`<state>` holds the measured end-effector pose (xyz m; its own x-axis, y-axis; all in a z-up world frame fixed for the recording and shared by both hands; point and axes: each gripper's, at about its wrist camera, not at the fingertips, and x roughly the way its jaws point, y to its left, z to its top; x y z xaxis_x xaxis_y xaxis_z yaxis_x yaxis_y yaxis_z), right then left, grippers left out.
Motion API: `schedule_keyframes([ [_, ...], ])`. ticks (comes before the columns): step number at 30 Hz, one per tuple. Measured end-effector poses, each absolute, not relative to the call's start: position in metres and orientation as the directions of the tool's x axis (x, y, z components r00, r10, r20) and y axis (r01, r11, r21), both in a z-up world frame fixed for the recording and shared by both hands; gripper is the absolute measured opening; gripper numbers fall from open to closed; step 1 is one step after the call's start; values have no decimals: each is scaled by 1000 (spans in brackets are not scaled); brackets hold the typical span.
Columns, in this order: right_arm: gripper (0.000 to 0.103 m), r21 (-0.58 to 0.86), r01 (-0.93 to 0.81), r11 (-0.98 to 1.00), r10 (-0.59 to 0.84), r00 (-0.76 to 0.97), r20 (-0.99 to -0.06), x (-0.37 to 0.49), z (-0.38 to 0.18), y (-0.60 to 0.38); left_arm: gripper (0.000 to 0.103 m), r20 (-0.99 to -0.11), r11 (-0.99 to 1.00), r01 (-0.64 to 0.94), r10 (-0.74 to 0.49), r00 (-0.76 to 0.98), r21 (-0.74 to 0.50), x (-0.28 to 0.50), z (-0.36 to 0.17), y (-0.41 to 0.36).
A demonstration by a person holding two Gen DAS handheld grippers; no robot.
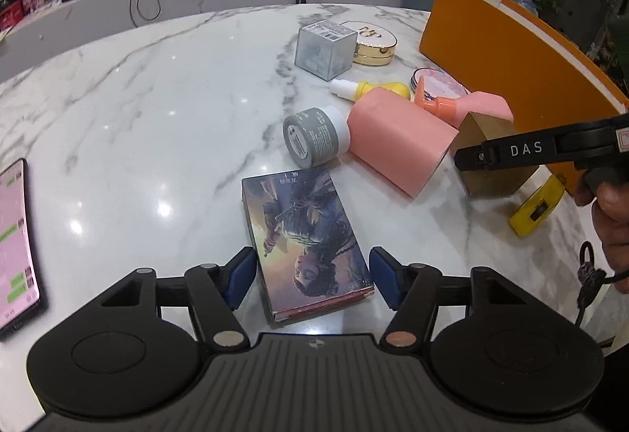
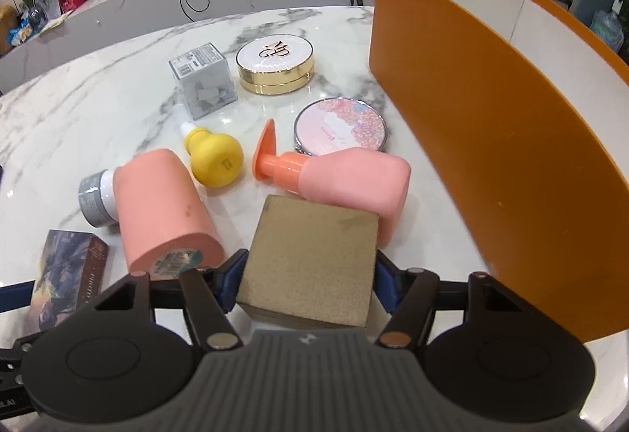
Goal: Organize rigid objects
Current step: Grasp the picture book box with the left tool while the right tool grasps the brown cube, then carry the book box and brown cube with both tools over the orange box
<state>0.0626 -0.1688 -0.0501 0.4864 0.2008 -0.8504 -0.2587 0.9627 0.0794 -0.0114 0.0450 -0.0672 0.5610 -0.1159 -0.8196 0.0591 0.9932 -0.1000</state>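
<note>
A flat box with a painted figure (image 1: 310, 235) lies on the marble table (image 1: 137, 117). My left gripper (image 1: 310, 274) has its blue pads against the box's two long sides. A brown cube box (image 2: 310, 259) stands on the table, and my right gripper (image 2: 308, 274) is shut on its sides. In the left wrist view the right gripper's black finger (image 1: 511, 153) crosses that brown box (image 1: 491, 157). A pink cylinder (image 2: 165, 208) lies just left of the brown box. A pink pump bottle (image 2: 346, 180) lies just behind it.
A grey jar (image 2: 94, 200), a yellow bottle (image 2: 216, 159), a clear cube box (image 2: 204, 80), a gold compact (image 2: 275, 62) and a floral compact (image 2: 340, 127) lie further back. A tall orange box (image 2: 491, 137) walls the right. A phone (image 1: 15, 247) lies far left, a yellow item (image 1: 536, 210) at right.
</note>
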Motion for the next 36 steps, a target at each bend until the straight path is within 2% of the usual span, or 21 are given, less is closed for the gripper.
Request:
schedule_keyframes([
  [5, 65, 67, -277, 959, 200, 487, -850, 61, -50, -166, 72, -809, 993, 59, -114, 576, -98, -7, -70, 47],
  [12, 65, 47, -280, 959, 186, 493, -850, 61, -50, -160, 76, -801, 998, 59, -61, 596, -31, 2, -79, 39],
  [15, 65, 41, -281, 959, 182, 494, -850, 61, -51, -158, 73, -798, 997, 79, -51, 601, -5, 2, -80, 36],
  [22, 59, 50, -293, 955, 194, 489, -850, 62, -49, -160, 69, -792, 997, 71, -46, 609, -3, 2, -75, 41],
  [36, 59, 97, -301, 949, 263, 582, -770, 43, -11, -179, 67, -760, 999, 32, -52, 648, -41, -1, -50, 57],
])
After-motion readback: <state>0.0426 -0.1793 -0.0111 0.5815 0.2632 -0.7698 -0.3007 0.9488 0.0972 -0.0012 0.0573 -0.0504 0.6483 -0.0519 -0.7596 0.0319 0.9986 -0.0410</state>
